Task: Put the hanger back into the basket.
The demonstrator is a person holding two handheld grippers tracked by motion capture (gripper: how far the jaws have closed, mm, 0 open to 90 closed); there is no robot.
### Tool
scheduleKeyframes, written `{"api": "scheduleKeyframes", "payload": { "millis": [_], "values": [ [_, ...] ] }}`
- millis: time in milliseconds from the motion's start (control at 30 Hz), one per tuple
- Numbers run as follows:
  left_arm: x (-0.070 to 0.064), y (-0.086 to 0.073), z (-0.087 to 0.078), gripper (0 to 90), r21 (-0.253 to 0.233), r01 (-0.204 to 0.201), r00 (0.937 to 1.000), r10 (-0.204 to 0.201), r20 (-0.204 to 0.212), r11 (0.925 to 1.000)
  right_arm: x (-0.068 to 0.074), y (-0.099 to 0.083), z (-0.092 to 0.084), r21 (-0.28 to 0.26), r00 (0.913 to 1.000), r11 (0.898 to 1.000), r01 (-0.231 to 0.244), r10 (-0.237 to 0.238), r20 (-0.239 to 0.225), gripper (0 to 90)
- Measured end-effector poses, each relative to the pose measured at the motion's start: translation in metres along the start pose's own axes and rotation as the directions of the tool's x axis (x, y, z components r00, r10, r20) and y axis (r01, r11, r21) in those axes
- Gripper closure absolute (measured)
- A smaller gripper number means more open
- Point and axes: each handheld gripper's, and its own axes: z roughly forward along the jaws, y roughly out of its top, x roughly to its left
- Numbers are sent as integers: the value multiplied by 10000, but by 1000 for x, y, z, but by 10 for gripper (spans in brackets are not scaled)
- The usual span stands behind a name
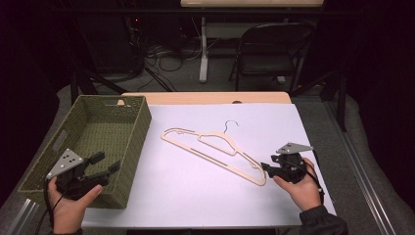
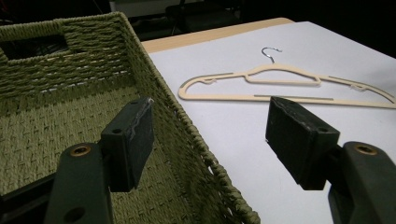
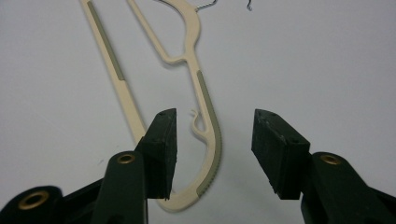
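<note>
A cream hanger (image 1: 215, 149) with a thin metal hook lies flat on the white sheet, slanting from the middle down to the right. My right gripper (image 1: 266, 164) hovers at the hanger's lower right end with its jaws open. In the right gripper view the curved end of the hanger (image 3: 205, 102) lies between and below the jaws of the right gripper (image 3: 215, 126), and neither pad touches it. My left gripper (image 1: 108, 161) stands open over the right wall of the green woven basket (image 1: 142, 127), holding nothing. From the left gripper (image 2: 210, 135) the hanger (image 2: 280, 88) lies farther off.
The basket (image 2: 163, 93) takes up the table's left side and holds nothing. A white sheet (image 1: 195, 196) covers most of the wooden table (image 1: 205, 98). Behind the table stand a dark folding chair (image 1: 269, 54), a white table leg (image 1: 203, 49) and loose cables on the floor.
</note>
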Motion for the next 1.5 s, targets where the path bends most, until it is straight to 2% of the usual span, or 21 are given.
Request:
{"api": "scheduleKeyframes", "payload": {
  "millis": [33, 133, 267, 600, 800, 833, 867, 900, 933, 967, 1000, 1067, 1133, 1200, 1233, 1333, 1367, 1400, 1433, 1467, 1500],
  "values": [
    [0, 0, 0, 327, -33, 25, 10000, -25, 16, 10000, 0, 12, 2, 255, 10000, 9997, 62, -63, 50, 511],
    [0, 0, 0, 326, -21, -1, 10000, 1, 5, 10000, 0, 23, 5, 563, 9997, 9981, 234, -237, 39, 511],
    [0, 0, 0, 326, 38, 14, 10000, -14, -12, 10000, 0, 48, 16, 1353, 9990, 9897, 457, -451, -77, 523],
    [0, 0, 1, 326, 69, -5, 10000, 4, 39, 10000, 2, 77, 29, 2042, 9952, 9741, 966, -913, -354, 536],
    [-1, 0, 2, 327, 136, -10, 10000, 10, 47, 9999, -1, 97, 38, 2516, 9966, 9647, 774, -678, -468, 545],
    [-1, 0, 2, 327, 137, -7, 10000, 6, 45, 9999, -2, 104, 41, 2856, 9961, 9546, 851, -748, -465, 544],
    [-1, 0, 2, 327, 132, -2, 10000, 1, 65, 9999, -2, 104, 41, 2856, 9961, 9546, 851, -748, -465, 544],
    [-1, 0, 2, 327, 142, -1, 10000, 0, 65, 9999, -1, 104, 47, 2522, 9968, 9648, 739, -635, -490, 545],
    [-1, 0, 3, 326, 144, -1, 10000, 1, 61, 9999, -1, 108, 49, 2845, 9963, 9552, 814, -696, -513, 545],
    [-1, 0, 2, 326, 149, 0, 10000, -1, 65, 9999, 0, 110, 52, 2893, 9958, 9534, 862, -735, -543, 544],
    [0, 0, 3, 326, 151, 5, 10000, -6, 66, 9999, 2, 117, 55, 3294, 9952, 9396, 933, -786, -577, 543],
    [0, 0, 3, 326, 156, 2, 10000, -3, 71, 9999, 3, 118, 59, 3244, 9951, 9412, 947, -802, -578, 542],
    [0, 0, 3, 326, 170, 10, 10000, -12, 77, 9999, 5, 127, 65, 3628, 9942, 9259, 1051, -901, -581, 524],
    [0, -1, 4, 326, 194, -4, 10000, 2, 85, 9998, 6, 129, 68, 3588, 9948, 9281, 994, -845, -568, 514],
    [0, -1, 4, 327, 200, 13, 10000, -15, 82, 9998, 6, 134, 74, 3859, 9933, 9156, 1134, -955, -654, 503],
    [-1, -1, 4, 326, 212, 39, 10000, -41, 89, 9998, 7, 139, 78, 3972, 9941, 9117, 1054, -866, -651, 499],
    [0, -1, 4, 326, 209, 36, 10000, -37, 80, 9998, 8, 143, 84, 4264, 9937, 8977, 1113, -962, -568, 499],
    [0, -1, 4, 327, 209, 36, 10000, -37, 80, 9998, 8, 143, 84, 4264, 9937, 8977, 1113, -962, -568, 499],
    [0, -1, 4, 326, 210, 31, 10000, -33, 78, 9998, 9, 145, 91, 4062, 9949, 9082, 1007, -921, -408, 499],
    [0, -1, 4, 326, 212, 40, 10000, -41, 81, 9998, 9, 145, 91, 4062, 9949, 9082, 1007, -921, -408, 499],
    [0, -1, 4, 326, 222, 38, 10000, -39, 83, 9997, 9, 148, 96, 4438, 9955, 8911, 948, -829, -462, 499]
  ]
}}
